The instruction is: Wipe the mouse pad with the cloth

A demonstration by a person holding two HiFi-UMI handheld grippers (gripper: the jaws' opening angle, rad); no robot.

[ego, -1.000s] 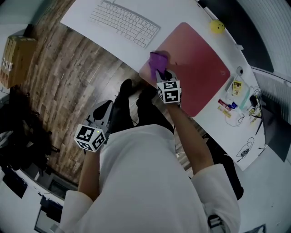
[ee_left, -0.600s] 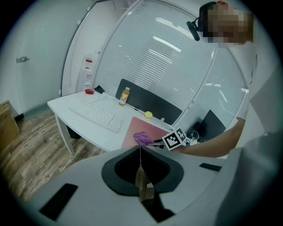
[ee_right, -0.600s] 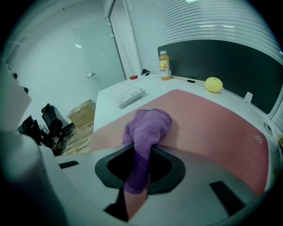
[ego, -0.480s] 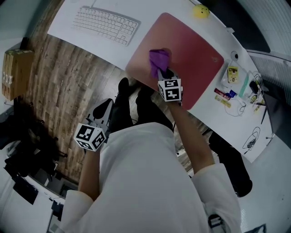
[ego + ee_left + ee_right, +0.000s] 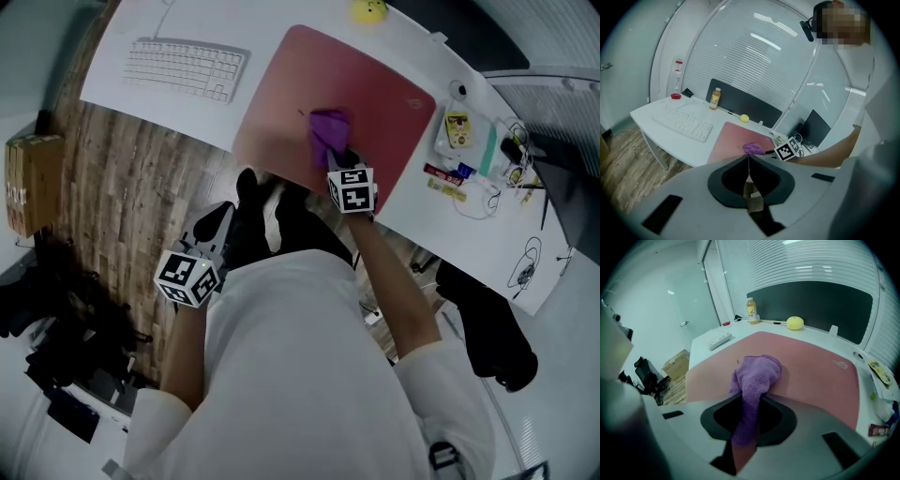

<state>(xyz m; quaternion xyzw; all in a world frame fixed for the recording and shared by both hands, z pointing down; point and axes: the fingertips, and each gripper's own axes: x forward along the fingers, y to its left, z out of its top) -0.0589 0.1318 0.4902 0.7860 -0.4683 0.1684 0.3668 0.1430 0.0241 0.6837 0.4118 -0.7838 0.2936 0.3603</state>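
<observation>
Right gripper (image 5: 752, 401): jaws clamped on a purple terry cloth (image 5: 757, 373), which runs up between them and bunches into a folded wad ahead of the tips. The wad rests on a large pink rectangular mouse pad (image 5: 375, 80), roughly at its middle, towards the near edge in the head view. The mouse pad lies flat on a white desk (image 5: 267, 33), its near edge running along the desk's front edge. Left gripper (image 5: 748, 161): jaws closed together, nothing between them; held low beside the person's body, off the desk and over the wood-plank floor (image 5: 122, 206), well apart from the mouse pad. Other items on the desk: a white keyboard (image 5: 183, 67) to the left of the mouse pad; a yellow rounded object (image 5: 369, 9) just beyond the pad's far edge; a small bottle with an orange label (image 5: 750, 311) at the far edge of the desk; small packets and cables (image 5: 469, 159) scattered right of the pad. On the floor, left of the desk: a brown cardboard box (image 5: 33, 183).
</observation>
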